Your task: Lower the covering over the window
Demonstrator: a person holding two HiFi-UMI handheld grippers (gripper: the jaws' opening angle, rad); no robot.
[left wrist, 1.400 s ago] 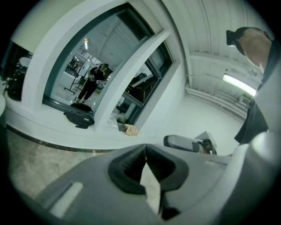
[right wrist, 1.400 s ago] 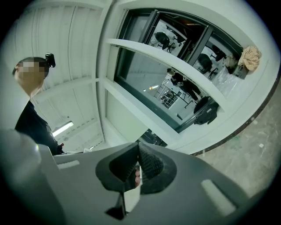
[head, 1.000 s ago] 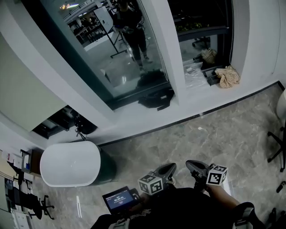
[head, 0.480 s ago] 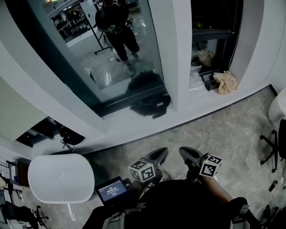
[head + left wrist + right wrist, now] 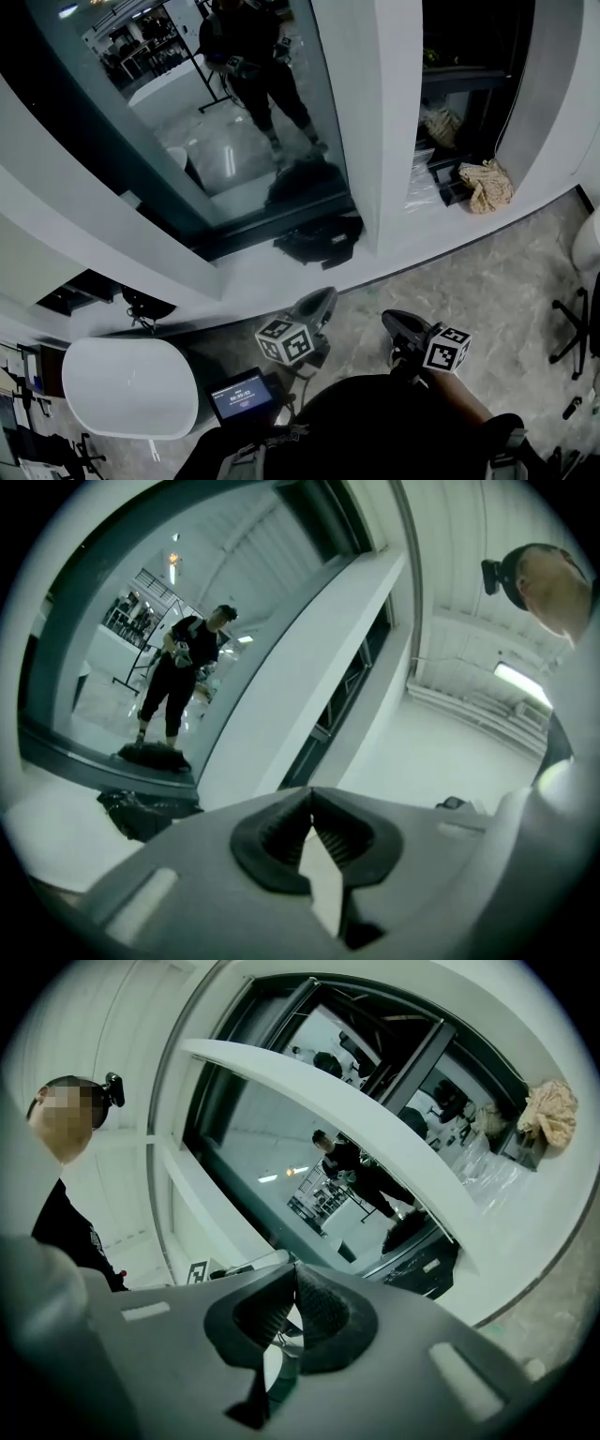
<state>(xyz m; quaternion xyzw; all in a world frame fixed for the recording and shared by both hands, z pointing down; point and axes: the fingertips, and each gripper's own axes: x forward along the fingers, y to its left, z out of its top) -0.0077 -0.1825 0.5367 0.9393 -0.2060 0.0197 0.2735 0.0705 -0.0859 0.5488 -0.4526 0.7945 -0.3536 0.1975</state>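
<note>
Marble floor (image 5: pixel 487 272), window (image 5: pixel 187 141) well ahead, left tongs (image 5: pixel 310 799) and right tongs (image 5: pixel 293 1274) pinched together, empty

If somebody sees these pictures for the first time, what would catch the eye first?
The big window at the upper left, with a standing person mirrored in it. Below it a black bag lies on the sill, with a beige cloth farther right. At the bottom, the left tool and right tool are both shut and empty.
</note>
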